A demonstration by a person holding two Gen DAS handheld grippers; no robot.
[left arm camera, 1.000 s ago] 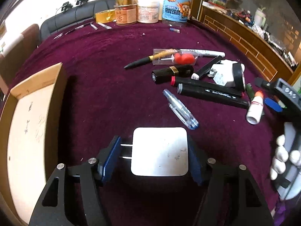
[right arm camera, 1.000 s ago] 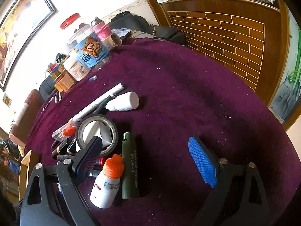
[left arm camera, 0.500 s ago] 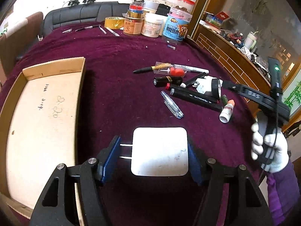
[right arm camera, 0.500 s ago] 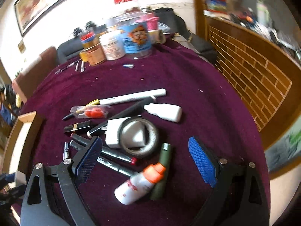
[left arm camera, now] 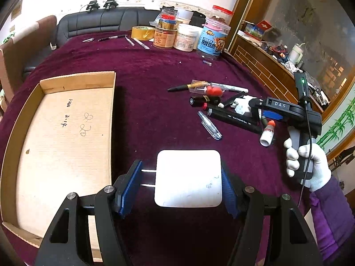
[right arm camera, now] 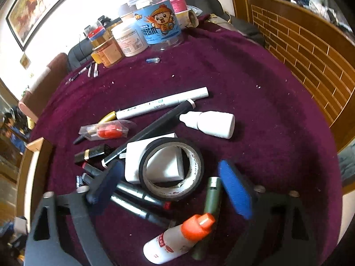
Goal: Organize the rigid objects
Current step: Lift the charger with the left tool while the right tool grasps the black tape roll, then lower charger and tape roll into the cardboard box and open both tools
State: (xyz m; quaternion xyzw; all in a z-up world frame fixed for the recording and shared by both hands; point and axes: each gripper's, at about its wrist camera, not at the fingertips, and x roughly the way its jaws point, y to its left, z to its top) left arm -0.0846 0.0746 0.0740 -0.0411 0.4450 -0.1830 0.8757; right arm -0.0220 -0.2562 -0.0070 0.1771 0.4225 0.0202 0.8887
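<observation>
Now the left claw [left arm camera: 182,186] squeezes a flat white plug [left arm camera: 188,178], low in the frame; the right claw [right arm camera: 175,188] is closing, touching nothing.

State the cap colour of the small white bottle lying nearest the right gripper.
Orange cap; clearest in the right wrist view.

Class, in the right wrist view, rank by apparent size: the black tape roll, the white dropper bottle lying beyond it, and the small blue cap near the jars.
1. Black tape roll
2. White dropper bottle, though it lies farther away
3. Small blue cap, far back
</observation>
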